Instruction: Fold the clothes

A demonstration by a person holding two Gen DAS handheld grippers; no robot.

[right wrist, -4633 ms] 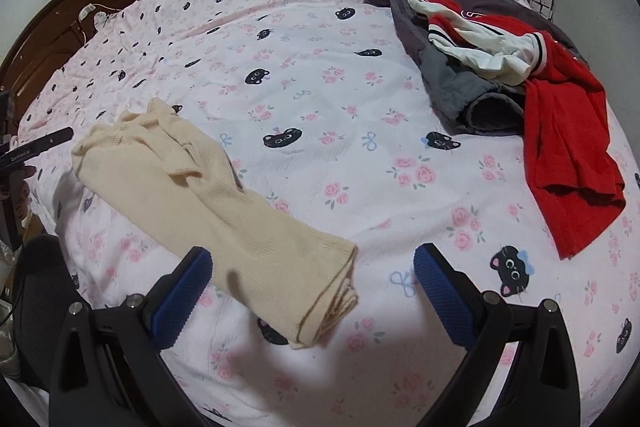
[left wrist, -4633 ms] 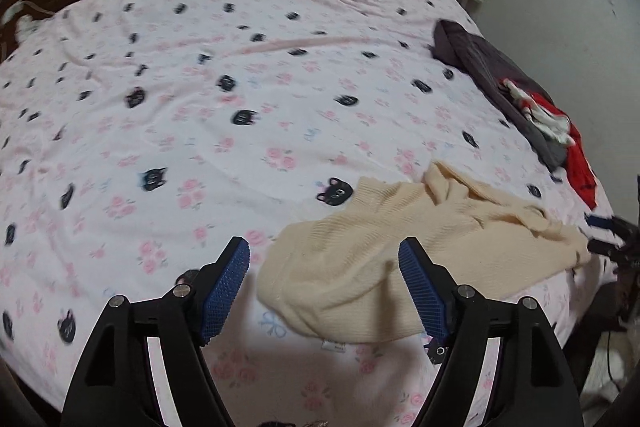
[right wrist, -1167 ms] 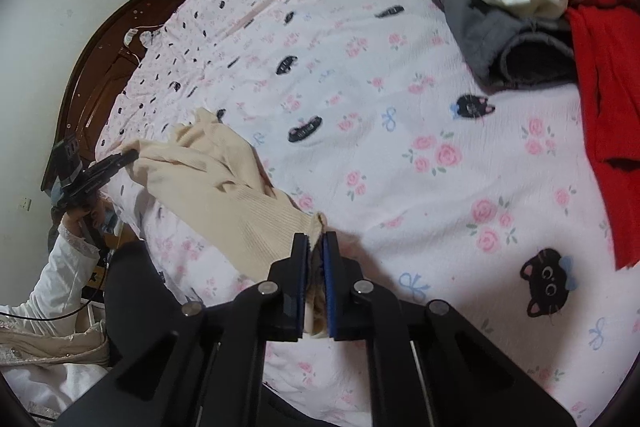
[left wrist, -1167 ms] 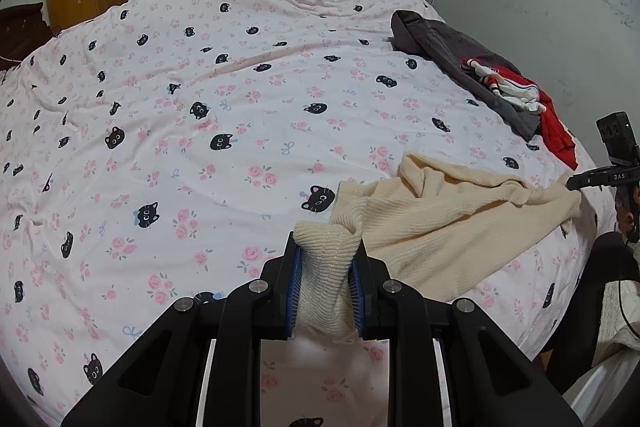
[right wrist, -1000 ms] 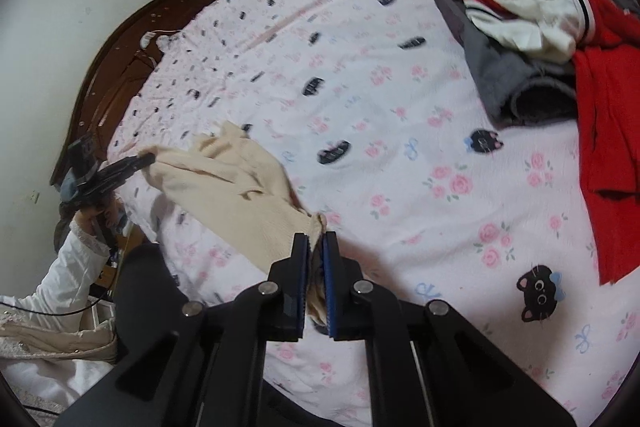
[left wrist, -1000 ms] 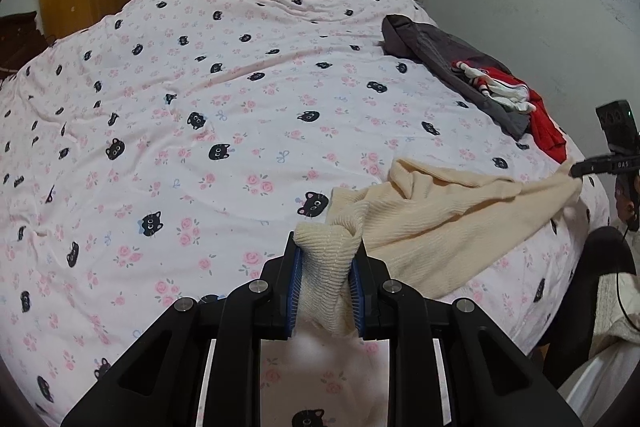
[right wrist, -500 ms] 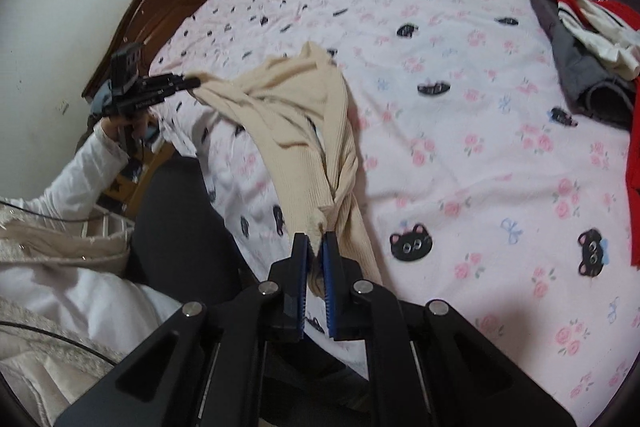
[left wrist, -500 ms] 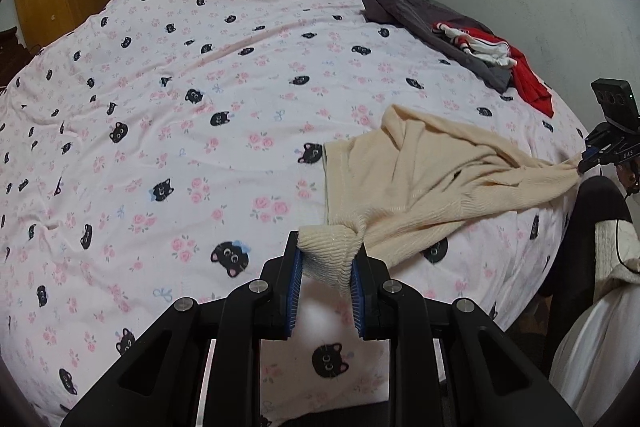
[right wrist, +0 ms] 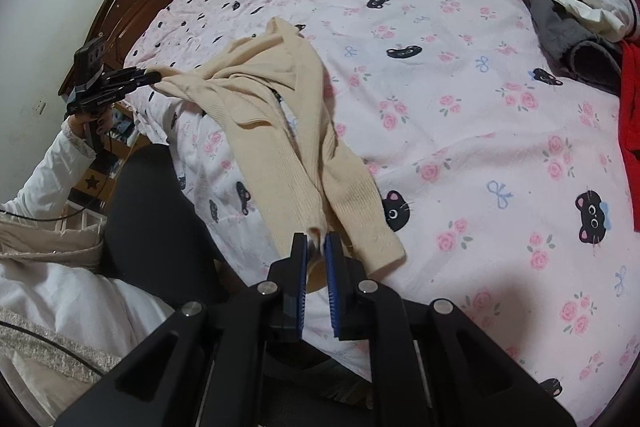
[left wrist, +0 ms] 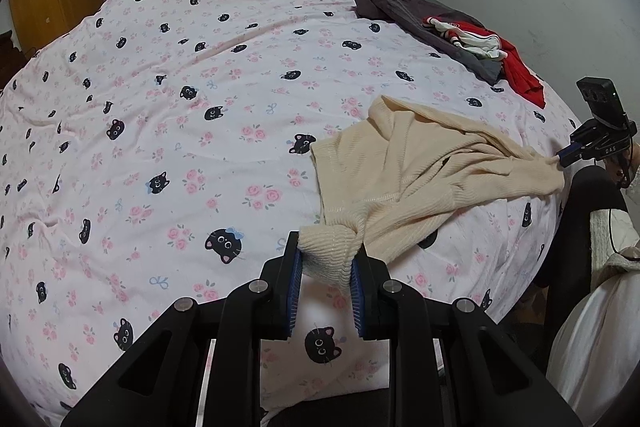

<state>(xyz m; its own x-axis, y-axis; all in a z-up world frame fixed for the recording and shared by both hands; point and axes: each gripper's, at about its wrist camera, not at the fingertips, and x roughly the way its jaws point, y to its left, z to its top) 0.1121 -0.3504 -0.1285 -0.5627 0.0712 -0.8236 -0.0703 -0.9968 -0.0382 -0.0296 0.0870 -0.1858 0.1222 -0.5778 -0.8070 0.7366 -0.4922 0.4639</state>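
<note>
we hold the left gripper (left wrist: 326, 261) low over the near edge of the bed (left wrist: 200, 131), its fingers pointing forward across the cat-and-rose print sheet, jaws clamped on a bunched corner of the cream knit sweater (left wrist: 420, 175). the fabric fills the gap between the blue pads and bulges above them.

out at our right, the right gripper (right wrist: 316, 259) comes in from the bed's edge, jaws pinched almost flat on a thin edge of the same sweater. in its view the garment runs away from the pads in two long folds toward the left gripper, which shows small at the far end, held in our hand (right wrist: 80, 119) with a white sleeve behind it. in the left view the right gripper appears at the frame's right, fabric drawn to a point at its tip.

the sweater lies partly on the sheet, near the bed's right front corner, and is lifted at both gripped ends.

what part of the sweater each gripper has we cannot tell; the folds hide its shape. a pile of grey and red clothes (left wrist: 460, 35) sits well apart toward the far right, cut off by the frame in the right view. our dark lap (right wrist: 156, 227) hides the bed's edge below the sweater.
</note>
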